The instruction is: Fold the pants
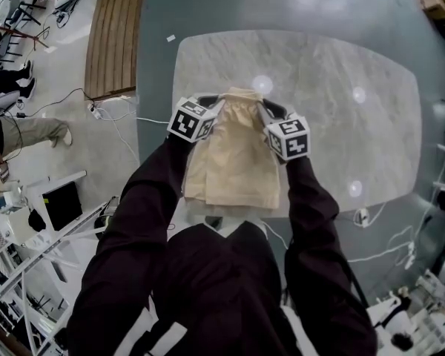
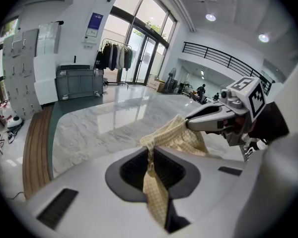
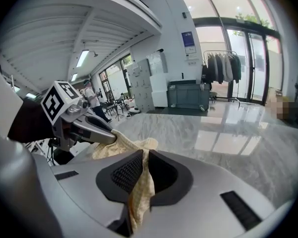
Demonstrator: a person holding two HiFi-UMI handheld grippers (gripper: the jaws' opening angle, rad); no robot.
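The left gripper (image 2: 150, 157) and right gripper (image 3: 141, 165) each have fingers (image 2: 134, 168) pinched shut on the far edge of the cream checked fabric pants (image 1: 233, 162), held up over the near left part of the white marble bench (image 1: 341, 124).

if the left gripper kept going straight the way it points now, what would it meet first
Past the beige checked pants pinched in the left gripper, most likely the white marble tabletop ahead and below; the right gripper sits off to the side. Depth is unclear.
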